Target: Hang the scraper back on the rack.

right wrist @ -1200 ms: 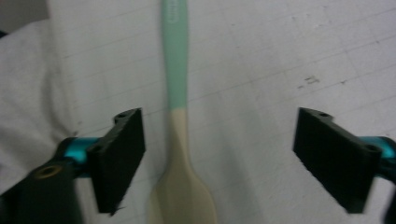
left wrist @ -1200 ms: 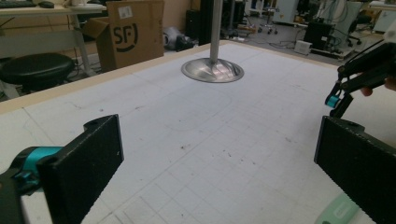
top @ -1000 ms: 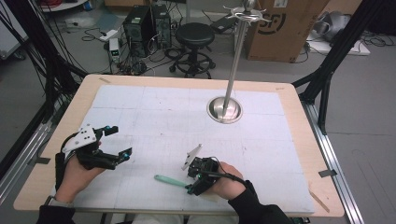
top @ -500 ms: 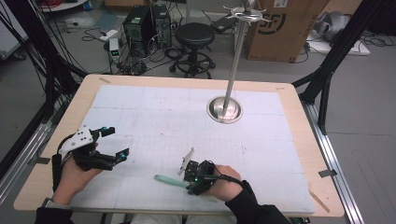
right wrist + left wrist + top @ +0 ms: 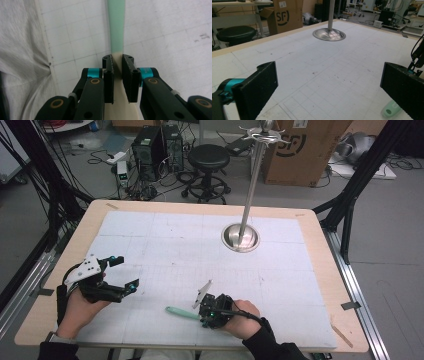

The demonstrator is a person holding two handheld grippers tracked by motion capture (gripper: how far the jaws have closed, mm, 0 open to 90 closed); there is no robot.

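Right gripper (image 5: 117,72): jaws nearly together, having just been closing, a utensil (image 5: 117,27) between them. The pads sit at the joint where its green handle meets a cream part; whether they press it cannot be told for sure, though they look to touch. The handle runs straight ahead of the jaws on the gridded mat (image 5: 162,27). In the high view this gripper (image 5: 206,309) lies low on the mat with the utensil (image 5: 180,312) jutting from it.

Left gripper (image 5: 329,90): jaws wide apart, nothing between them, well apart from the utensil (image 5: 390,111). Ahead of it stands a metal stand (image 5: 329,33). No containers.
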